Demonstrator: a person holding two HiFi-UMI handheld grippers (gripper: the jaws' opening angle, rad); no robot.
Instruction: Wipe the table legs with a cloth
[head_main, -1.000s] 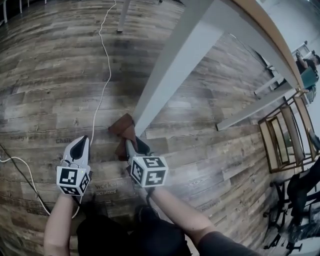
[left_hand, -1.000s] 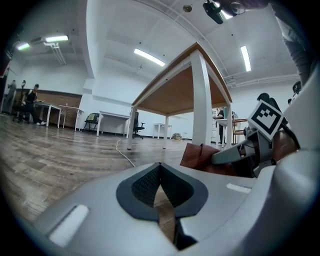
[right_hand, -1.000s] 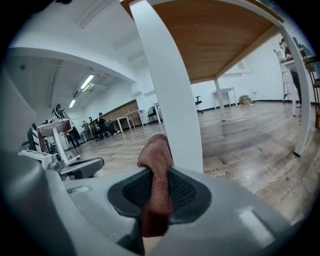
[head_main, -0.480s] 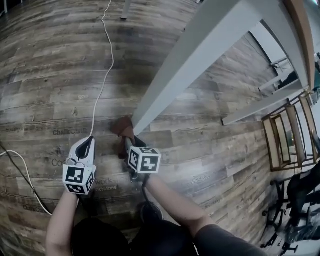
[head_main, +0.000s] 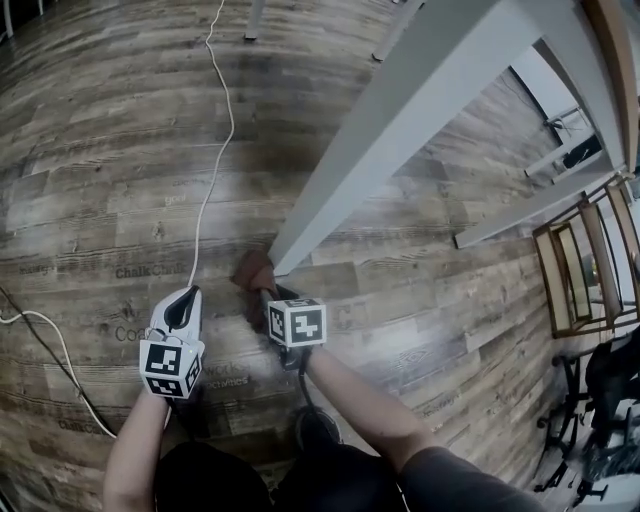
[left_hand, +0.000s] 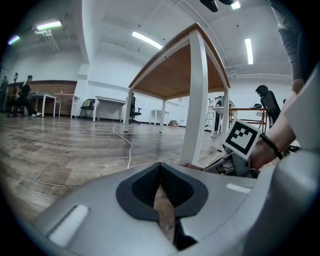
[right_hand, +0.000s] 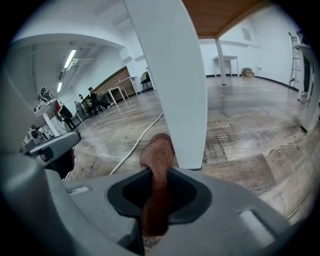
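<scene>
Brown cloth (right_hand: 157, 165) clamped in right tongs (head_main: 264, 292) at table leg (head_main: 400, 130) foot; left tongs (head_main: 185, 300) together, empty; floor print (head_main: 140, 272) "Chalk".

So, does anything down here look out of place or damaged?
Only the white cable trailing loose across the wooden floor near the table leg, a possible snag. Nothing looks spilled or broken.

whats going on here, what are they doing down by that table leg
A person crouches on the wood floor with a gripper in each hand. The right gripper has its jaws shut on a brown cloth and holds it against the foot of the white table leg. The left gripper hangs beside it, jaws together on nothing, close to a white cable.
</scene>
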